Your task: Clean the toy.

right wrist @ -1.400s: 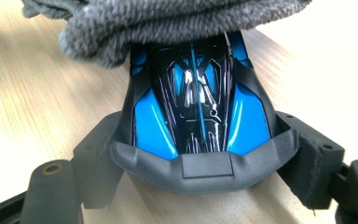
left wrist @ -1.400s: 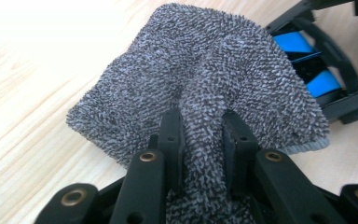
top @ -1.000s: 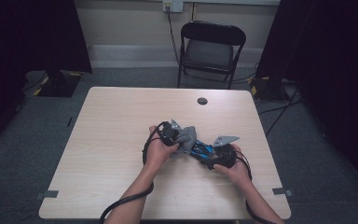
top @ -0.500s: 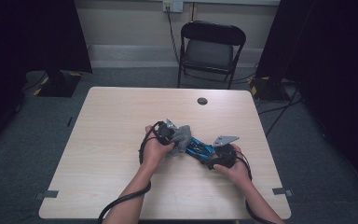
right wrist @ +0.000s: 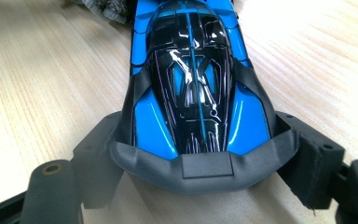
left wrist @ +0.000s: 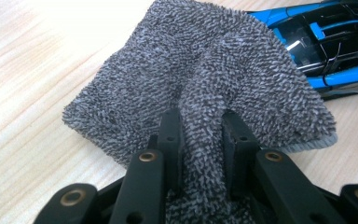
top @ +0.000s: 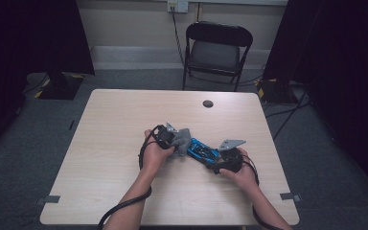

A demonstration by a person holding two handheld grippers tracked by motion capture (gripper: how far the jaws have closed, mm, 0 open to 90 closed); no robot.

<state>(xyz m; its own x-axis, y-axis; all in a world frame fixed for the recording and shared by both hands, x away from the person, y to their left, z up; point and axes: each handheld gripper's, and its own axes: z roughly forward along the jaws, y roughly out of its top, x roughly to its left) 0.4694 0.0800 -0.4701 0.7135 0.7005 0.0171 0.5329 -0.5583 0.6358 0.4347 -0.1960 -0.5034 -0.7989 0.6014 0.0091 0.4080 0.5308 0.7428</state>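
A blue and black toy car (top: 203, 152) lies on the wooden table (top: 124, 124), a little right of its middle. My right gripper (top: 222, 162) grips its rear end, and in the right gripper view the jaws press on both flanks of the car (right wrist: 191, 79), with my right gripper (right wrist: 203, 161) spread wide. My left gripper (top: 176, 140) is shut on a grey, nubby cloth (top: 184, 139) at the car's far end. In the left gripper view a fold of the cloth (left wrist: 205, 70) is pinched in my left gripper (left wrist: 200, 123), beside the car (left wrist: 326, 42). The cloth (right wrist: 107, 7) peeks in at the top.
A small black round object (top: 208, 103) lies near the table's far edge. A black folding chair (top: 218, 48) stands behind the table. Dark curtains hang on both sides. Bare wood spreads to the left and front of the hands.
The left gripper with the cloth has shifted slightly to the left by the car's front. The right hand and the car have kept still.
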